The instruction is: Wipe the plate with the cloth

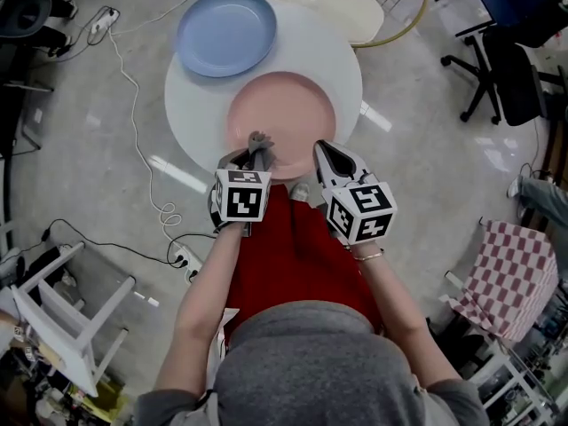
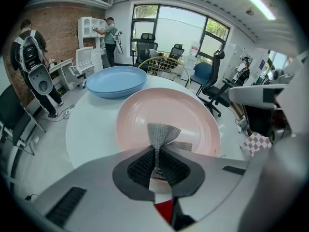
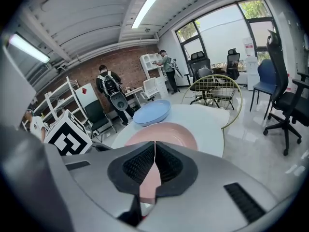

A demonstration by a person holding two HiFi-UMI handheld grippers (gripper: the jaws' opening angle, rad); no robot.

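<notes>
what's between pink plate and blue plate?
Nothing but a bare strip of white table; pink plate and blue plate sit apart. Clearest in head view.

Round white table (image 1: 191, 105) carries a light-blue round plate (image 1: 226, 32) at the far left and a pink round plate (image 1: 282, 114) nearer the person, the two just beside each other. Left gripper (image 1: 254, 156) sits at the pink plate's near rim with a bunched grey cloth (image 1: 259, 140) at its tip, lying on the plate. Right gripper (image 1: 325, 151) is at the near-right rim, tip just over the edge.
</notes>
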